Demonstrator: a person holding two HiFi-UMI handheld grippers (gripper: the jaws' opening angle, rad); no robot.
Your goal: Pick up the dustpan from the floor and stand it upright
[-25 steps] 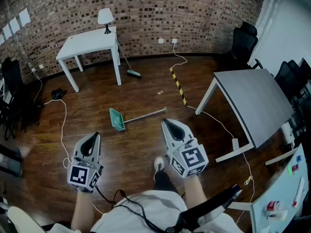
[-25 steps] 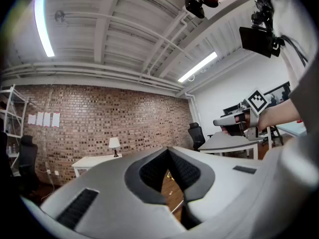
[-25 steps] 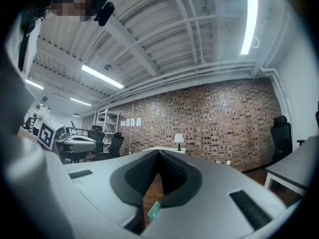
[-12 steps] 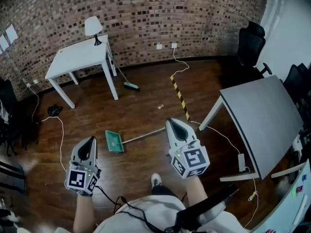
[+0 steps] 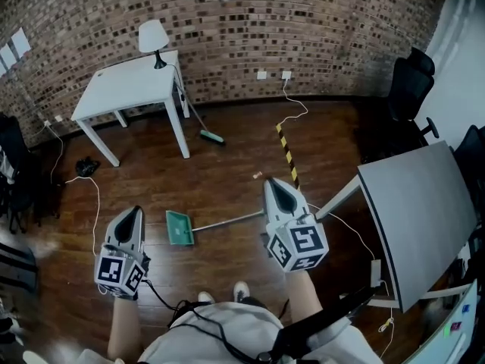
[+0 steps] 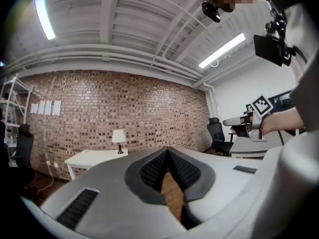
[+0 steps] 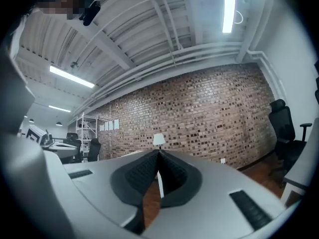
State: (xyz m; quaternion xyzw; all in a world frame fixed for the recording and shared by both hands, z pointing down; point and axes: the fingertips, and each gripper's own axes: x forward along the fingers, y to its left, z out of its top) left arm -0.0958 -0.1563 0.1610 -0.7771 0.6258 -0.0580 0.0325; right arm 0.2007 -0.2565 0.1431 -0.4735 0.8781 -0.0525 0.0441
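A teal dustpan point(image 5: 179, 227) with a long grey handle point(image 5: 227, 221) lies flat on the wooden floor, between my two grippers in the head view. My left gripper point(image 5: 132, 212) is shut and empty, held level just left of the pan. My right gripper point(image 5: 274, 183) is shut and empty too, above the handle's right end. In the left gripper view the left gripper point(image 6: 168, 151) shows its dark pads closed together, and the right gripper point(image 7: 159, 154) looks the same in the right gripper view. Both gripper views point at the brick wall; neither shows the dustpan.
A white table point(image 5: 130, 86) with a lamp point(image 5: 153, 38) stands by the brick wall, a broom point(image 5: 204, 127) leaning at its leg. A grey table point(image 5: 424, 214) is at the right, black chairs point(image 5: 413, 89) beyond it. Cables point(image 5: 97, 203) and a yellow-black strip point(image 5: 287, 156) lie on the floor.
I have walked toward the dustpan: it now lies nearer, between both grippers. Both grippers have advanced with me and stayed shut and empty.
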